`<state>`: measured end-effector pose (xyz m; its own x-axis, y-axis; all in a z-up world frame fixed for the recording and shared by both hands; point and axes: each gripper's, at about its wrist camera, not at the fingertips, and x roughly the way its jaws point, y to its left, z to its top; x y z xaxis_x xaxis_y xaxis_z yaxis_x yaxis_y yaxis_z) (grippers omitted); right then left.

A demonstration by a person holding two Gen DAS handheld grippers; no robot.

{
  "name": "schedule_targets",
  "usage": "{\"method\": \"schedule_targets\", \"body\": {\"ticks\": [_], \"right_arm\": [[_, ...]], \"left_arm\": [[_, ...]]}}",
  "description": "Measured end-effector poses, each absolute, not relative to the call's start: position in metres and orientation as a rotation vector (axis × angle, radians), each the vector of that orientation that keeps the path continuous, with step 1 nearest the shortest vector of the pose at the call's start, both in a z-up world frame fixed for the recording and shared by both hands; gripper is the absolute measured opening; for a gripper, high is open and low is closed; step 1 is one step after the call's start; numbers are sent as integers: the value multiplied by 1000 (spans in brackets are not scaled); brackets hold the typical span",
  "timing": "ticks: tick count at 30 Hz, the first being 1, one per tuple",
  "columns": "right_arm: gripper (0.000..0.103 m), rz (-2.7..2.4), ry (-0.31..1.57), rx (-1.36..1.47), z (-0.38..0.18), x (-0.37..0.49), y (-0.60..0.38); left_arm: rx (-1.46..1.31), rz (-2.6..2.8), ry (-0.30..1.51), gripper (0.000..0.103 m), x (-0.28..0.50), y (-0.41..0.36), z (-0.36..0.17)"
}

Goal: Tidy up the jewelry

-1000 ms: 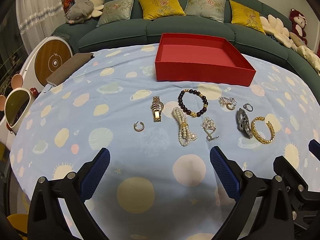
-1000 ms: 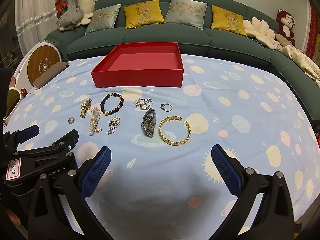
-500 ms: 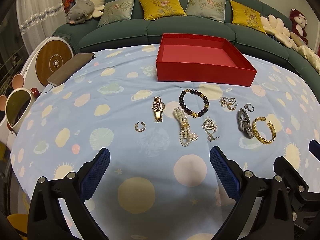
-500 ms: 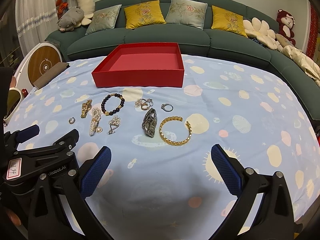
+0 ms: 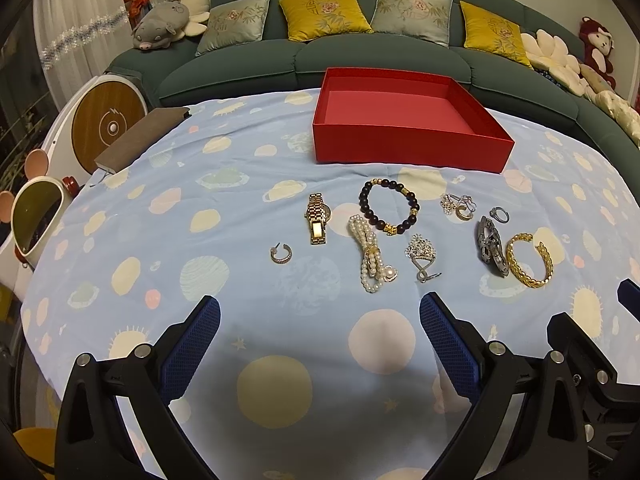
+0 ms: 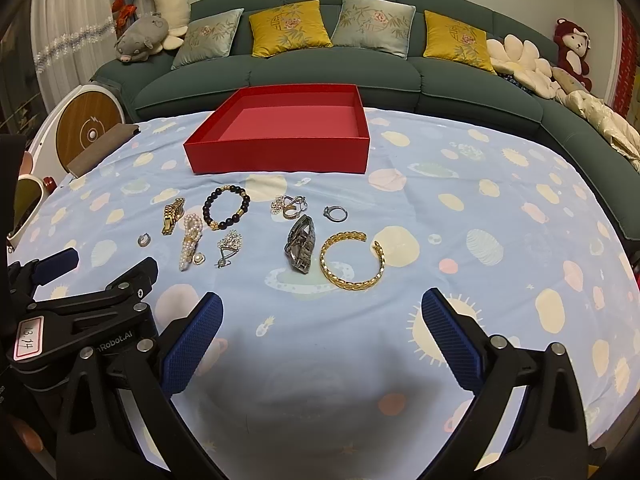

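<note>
A red box (image 5: 408,148) sits on a pale blue desk cloth (image 5: 248,208) printed with cream, pink and green planets. The cuff bracelet (image 6: 352,260) is gold, the bead bracelet (image 5: 389,211) dark with gold accents, the sofa (image 6: 320,68) teal.

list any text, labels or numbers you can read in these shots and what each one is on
"13.14": handwritten on a white sticker with a pink border on the body of the left gripper, seen in the right wrist view.
"Robot.AI": white print on the same gripper body; its start is hidden by a finger, so the full word cannot be read.
The gold watch face is too small to read.
Nothing else legible, including on the right gripper.
</note>
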<state>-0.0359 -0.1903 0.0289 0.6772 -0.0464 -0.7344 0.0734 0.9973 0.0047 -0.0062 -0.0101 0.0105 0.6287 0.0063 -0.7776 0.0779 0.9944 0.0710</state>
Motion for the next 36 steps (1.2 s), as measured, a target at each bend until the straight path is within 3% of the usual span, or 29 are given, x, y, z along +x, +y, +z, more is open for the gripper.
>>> {"method": "schedule_targets", "body": {"ticks": [36], "right_arm": [[97, -65, 821, 34, 27, -36, -189]], "left_arm": [[89, -51, 872, 97, -7, -11, 7]]}}
